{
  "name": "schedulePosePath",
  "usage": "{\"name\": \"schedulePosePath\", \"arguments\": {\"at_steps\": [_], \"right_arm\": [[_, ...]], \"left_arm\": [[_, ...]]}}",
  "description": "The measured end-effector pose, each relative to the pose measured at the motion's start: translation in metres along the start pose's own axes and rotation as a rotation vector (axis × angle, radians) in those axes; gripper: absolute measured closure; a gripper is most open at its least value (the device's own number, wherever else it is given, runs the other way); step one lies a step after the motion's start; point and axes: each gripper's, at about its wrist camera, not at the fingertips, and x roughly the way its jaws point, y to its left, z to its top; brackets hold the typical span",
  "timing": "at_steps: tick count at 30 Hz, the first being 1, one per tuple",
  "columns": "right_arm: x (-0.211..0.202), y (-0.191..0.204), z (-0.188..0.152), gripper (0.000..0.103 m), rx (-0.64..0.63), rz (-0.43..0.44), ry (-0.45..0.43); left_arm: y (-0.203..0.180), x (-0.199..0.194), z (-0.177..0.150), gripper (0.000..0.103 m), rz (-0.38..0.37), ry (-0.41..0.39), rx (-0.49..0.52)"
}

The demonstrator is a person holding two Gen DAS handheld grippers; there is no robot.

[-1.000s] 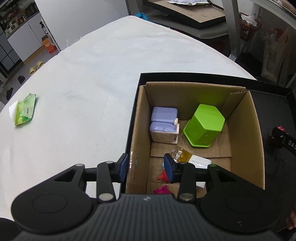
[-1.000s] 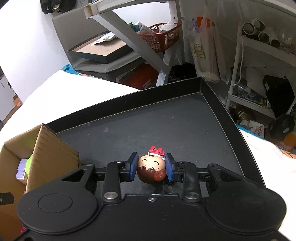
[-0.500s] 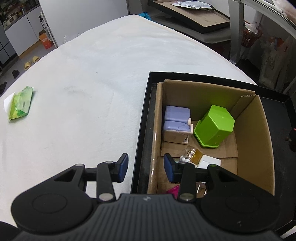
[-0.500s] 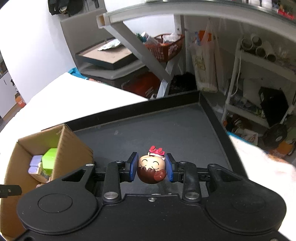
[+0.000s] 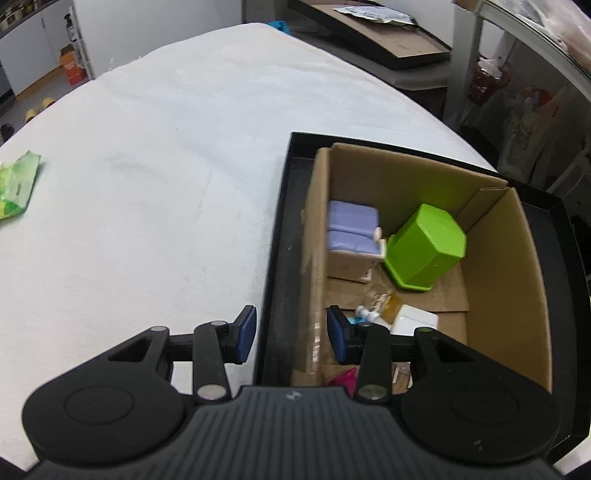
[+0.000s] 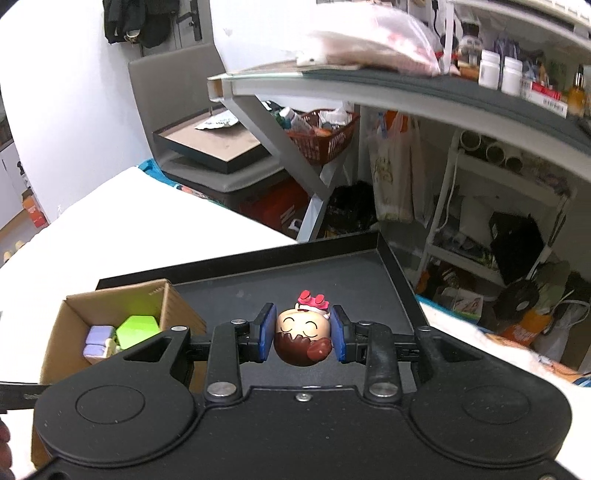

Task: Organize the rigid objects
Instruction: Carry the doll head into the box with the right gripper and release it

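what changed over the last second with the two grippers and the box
The right gripper rose, carrying the doll head high above the black tray; the cardboard box now shows more fully. The left gripper drifted left, straddling the box's left wall. Its jaws stayed open and empty; the box's contents stayed put.

White wall point(image 6: 74, 122) at upper left of the right wrist view, dark garment point(image 6: 129, 20) hanging at top. Grey metal shelving point(image 6: 406, 92) across upper right, white bottles point(image 6: 498, 72) on top. Red basket point(image 6: 321, 136) under the slanted leg. Framed board point(image 6: 210, 144) leaning on a grey stand. White-covered desk point(image 5: 147, 166) filling the left wrist view; white cabinets point(image 5: 33, 51) and orange box point(image 5: 70, 66) at upper left. Cluttered floor at right.
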Motion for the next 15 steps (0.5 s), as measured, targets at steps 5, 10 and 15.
{"name": "schedulePosePath", "arguments": {"at_steps": [5, 10, 15], "right_arm": [[-0.013, 0.021, 0.004, 0.072, -0.028, 0.003, -0.015], [-0.02, 0.049, 0.004, 0.072, -0.063, 0.017, -0.016], [-0.025, 0.077, 0.004, 0.072, -0.113, 0.024, -0.02]], "left_arm": [[0.006, 0.004, -0.004, 0.063, -0.034, 0.006, -0.009], [0.007, -0.001, -0.004, 0.063, -0.087, -0.017, -0.004], [0.016, 0.003, -0.008, 0.063, -0.119, 0.014, -0.038]]}}
